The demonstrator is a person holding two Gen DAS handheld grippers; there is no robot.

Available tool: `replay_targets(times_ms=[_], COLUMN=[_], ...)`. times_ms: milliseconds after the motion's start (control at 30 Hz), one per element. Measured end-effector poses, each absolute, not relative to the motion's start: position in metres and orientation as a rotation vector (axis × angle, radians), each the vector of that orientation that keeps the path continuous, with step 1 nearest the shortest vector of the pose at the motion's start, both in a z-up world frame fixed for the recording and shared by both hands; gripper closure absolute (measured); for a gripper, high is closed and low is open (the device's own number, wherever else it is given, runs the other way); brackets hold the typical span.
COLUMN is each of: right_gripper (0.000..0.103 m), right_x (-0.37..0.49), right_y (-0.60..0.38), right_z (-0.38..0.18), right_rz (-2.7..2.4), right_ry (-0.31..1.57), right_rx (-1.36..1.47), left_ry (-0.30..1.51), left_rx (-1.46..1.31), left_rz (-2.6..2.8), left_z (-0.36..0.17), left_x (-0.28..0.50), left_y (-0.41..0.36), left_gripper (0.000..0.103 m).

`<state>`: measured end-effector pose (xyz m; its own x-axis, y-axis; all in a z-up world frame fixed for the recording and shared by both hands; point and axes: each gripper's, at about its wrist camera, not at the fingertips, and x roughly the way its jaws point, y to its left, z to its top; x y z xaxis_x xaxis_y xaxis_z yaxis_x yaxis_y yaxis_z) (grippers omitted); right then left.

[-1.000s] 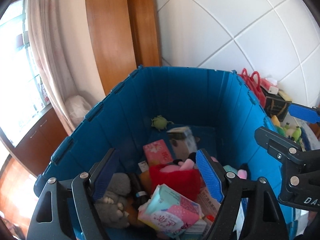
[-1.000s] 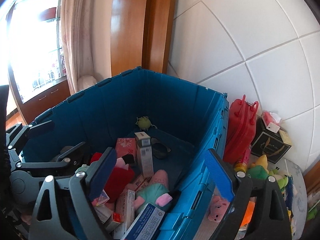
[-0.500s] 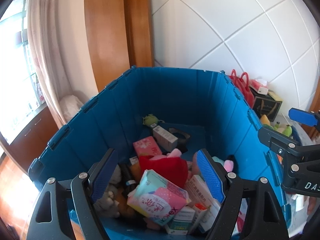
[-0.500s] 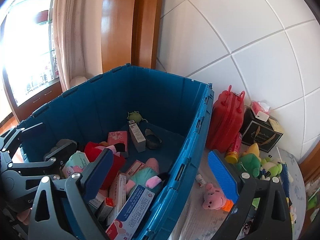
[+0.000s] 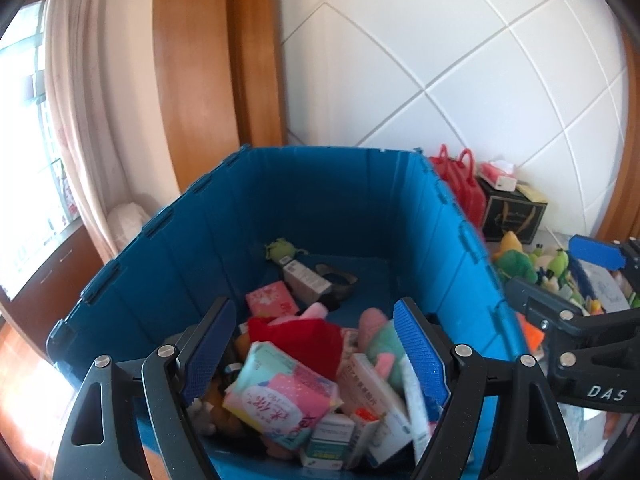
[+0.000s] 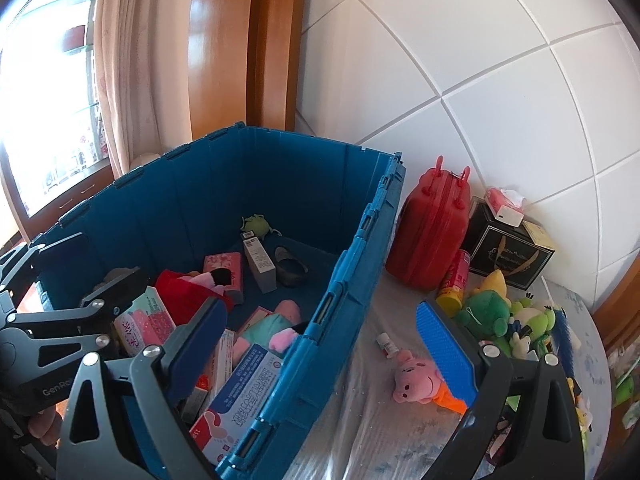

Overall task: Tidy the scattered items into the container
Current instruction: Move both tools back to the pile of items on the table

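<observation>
The blue crate [image 5: 344,216] [image 6: 352,276] holds several items: a pink-and-teal tissue pack [image 5: 280,396], a red plush [image 5: 304,336], a grey box [image 5: 306,280] and a small green frog [image 5: 280,248]. My left gripper [image 5: 316,340] hangs open over the crate's near end with nothing between its pads. My right gripper [image 6: 322,344] is open too and straddles the crate's right wall from above. On the table beside the crate lie a pink pig plush [image 6: 416,376], a small bottle [image 6: 387,344] and green plush toys [image 6: 488,312]. Each gripper shows in the other's view: the right gripper [image 5: 580,280], the left gripper [image 6: 80,292].
A red toy suitcase [image 6: 432,232], a yellow-and-red can [image 6: 454,284] and a black box [image 6: 508,252] topped by a tissue pack [image 6: 504,206] stand against the white tiled wall. A curtain and a wooden frame rise behind the crate. A plastic sheet covers the table [image 6: 360,420].
Both grippers have drawn back from the crate, still open. The grey box that stood upright in the crate now lies flat on its floor. More of the table on the right shows.
</observation>
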<state>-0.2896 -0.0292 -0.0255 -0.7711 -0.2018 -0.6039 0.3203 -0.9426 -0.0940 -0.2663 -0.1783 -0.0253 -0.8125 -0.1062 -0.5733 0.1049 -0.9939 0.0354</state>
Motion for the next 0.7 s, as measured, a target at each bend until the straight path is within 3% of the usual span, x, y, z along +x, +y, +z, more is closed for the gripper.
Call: replay_targets(times_ms=[400,700], right_gripper=[0.006,0.005], right_x=[-0.272,-0.251], right_y=[0.094,0.261], right_z=[-0.022,-0.037], right_rz=[-2.857,-2.991], right_ry=[0.095,-0.016], right_rx=[0.863,0.966], left_ry=[-0.086,-0.075], left_rx=[0.762,0.921], left_rz=[-3.056,-3.151], left_z=[-0.003,-0.045], left_x=[-0.259,-0.266], left_y=[-0.052,0.104], left_gripper=[0.019,0.019])
